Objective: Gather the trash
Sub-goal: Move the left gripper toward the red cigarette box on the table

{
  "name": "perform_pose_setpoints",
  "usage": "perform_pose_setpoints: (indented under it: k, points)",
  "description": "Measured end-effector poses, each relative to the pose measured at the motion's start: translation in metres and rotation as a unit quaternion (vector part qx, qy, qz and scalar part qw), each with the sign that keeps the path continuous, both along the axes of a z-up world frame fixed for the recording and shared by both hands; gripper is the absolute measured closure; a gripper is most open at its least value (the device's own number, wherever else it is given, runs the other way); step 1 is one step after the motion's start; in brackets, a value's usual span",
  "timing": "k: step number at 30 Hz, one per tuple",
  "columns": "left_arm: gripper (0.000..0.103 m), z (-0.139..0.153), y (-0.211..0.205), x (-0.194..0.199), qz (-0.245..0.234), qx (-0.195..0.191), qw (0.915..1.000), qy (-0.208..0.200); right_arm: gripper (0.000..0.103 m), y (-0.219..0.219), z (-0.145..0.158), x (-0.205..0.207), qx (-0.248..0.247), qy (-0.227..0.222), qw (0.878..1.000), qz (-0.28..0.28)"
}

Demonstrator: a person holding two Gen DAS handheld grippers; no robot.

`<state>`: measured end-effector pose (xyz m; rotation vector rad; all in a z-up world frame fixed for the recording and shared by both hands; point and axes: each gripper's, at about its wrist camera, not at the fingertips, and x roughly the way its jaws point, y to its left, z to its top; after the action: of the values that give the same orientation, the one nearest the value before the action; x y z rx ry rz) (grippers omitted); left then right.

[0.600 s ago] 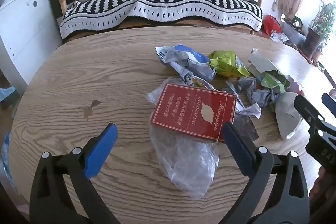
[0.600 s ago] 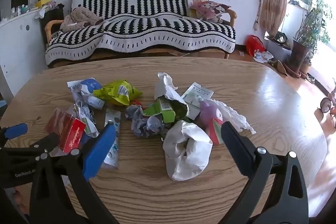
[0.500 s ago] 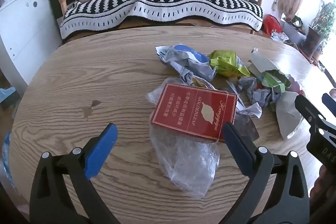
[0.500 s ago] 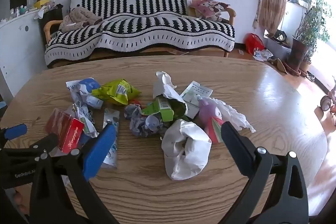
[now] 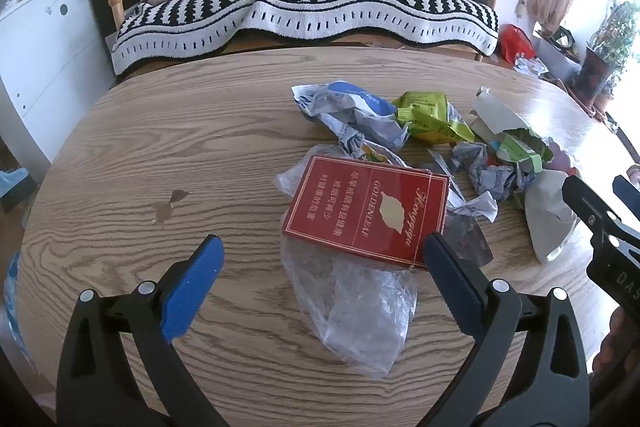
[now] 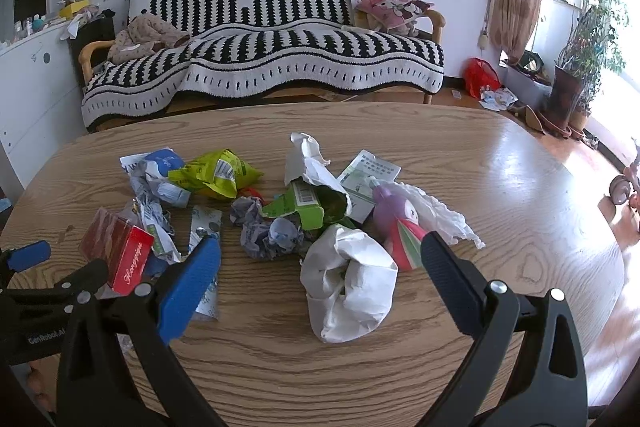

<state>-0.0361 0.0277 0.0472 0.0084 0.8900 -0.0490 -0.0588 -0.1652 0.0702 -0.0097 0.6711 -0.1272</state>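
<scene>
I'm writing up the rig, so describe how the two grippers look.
Both are alike: the left gripper and the right gripper have black plastic scissor arms with silver rivets and long blue foam pads. White lettering marks the black bodies.

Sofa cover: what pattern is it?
Black-and-white stripes; the sofa cover shows best in the right wrist view.

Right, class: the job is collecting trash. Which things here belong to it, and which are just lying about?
Belongs to the job:
red cigarette box
clear plastic bag
crumpled white paper bag
yellow-green snack wrapper
torn green carton

Just lying about:
striped sofa throw
potted plant
pink cushion
</scene>
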Motion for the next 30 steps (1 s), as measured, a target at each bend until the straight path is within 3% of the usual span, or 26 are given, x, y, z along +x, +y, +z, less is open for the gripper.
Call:
perform_pose_setpoints:
  k: [7, 8, 17, 23, 27, 30]
  points:
    - [0.006, 0.000, -0.001, 0.000, 0.001, -0.001, 1.0000, 0.000, 0.006, 0.003, 0.003, 0.002, 0.000, -0.001, 1.000, 0.001]
    - [0.006, 0.000, -0.001, 0.000, 0.001, -0.001, 1.0000, 0.000, 0.006, 0.000, -0.004, 0.003, 0.015, 0.018, 1.000, -0.002]
    - [0.006, 0.000, -0.001, 0.000, 0.000, 0.000, 1.0000, 0.000, 0.006, -0.003, -0.008, 0.005, 0.033, 0.031, 0.999, -0.002]
    - [0.006, 0.000, 0.002, -0.001, 0.001, -0.017, 0.9998, 0.004, 0.006, -0.014, -0.011, 0.004, 0.034, 0.020, 0.999, -0.022]
    - [0.006, -0.003, -0.002, -0.001, -0.005, -0.006, 1.0000, 0.006, 0.006, -0.028, -0.014, 0.006, 0.075, 0.032, 0.996, -0.036]
    - [0.006, -0.002, -0.004, -0.001, -0.006, -0.010, 0.9999, 0.008, 0.006, -0.034, -0.013, 0.004, 0.077, 0.027, 0.996, -0.043]
